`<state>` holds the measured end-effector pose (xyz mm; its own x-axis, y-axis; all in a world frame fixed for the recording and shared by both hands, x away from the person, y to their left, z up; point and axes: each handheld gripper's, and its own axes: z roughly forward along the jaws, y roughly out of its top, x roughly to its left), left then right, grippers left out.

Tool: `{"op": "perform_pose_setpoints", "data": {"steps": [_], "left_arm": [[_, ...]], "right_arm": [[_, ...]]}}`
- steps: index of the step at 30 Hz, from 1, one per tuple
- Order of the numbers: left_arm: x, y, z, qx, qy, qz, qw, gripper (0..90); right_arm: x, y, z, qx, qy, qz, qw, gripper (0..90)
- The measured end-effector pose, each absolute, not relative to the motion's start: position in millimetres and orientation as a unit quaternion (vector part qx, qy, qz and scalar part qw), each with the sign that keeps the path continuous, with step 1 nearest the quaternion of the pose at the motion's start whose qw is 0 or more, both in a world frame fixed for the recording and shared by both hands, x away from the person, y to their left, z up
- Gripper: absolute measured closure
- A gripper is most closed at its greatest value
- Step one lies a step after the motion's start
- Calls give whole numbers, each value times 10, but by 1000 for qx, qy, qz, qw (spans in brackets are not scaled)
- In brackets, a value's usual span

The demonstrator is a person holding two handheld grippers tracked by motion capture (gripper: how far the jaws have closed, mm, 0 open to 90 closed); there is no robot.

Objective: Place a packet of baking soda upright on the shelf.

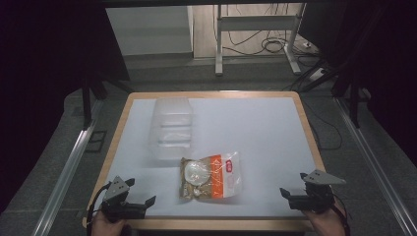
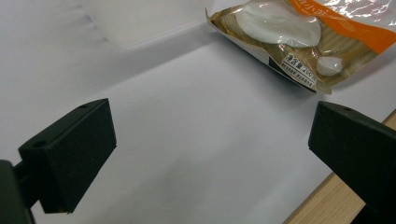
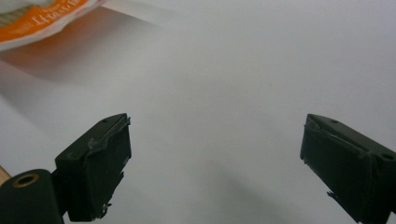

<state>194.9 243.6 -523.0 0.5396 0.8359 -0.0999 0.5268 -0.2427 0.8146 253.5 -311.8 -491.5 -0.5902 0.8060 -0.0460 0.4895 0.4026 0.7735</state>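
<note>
A table (image 1: pixel 275 128) with a white top and a pale wooden rim is standing on grey floor. A clear plastic container (image 1: pixel 171 129) is lying on its left half, toward the far edge. A transparent food bag (image 1: pixel 211 176) with an orange panel and a red label is lying flat just beside the container's near end, showing white round pieces inside. Metal rails (image 1: pixel 66 167) are running along the floor on both sides of the table. Beyond the far edge, a grey metal stand (image 1: pixel 219 44) is standing among dark cables (image 1: pixel 268 44) that are trailing across the floor.

The left gripper view is showing the bag's brown printed corner (image 2: pixel 299 37) resting on the white top (image 2: pixel 196 140).
</note>
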Motion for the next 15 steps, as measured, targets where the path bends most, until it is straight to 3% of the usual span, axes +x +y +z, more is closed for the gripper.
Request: {"op": "perform_pose_setpoints", "data": {"steps": [15], "left_arm": [[1943, 2419, -5231, 769, 452, 186, 413, 14]], "right_arm": [[2578, -2991, -5005, 391, 830, 348, 191, 67]]}}
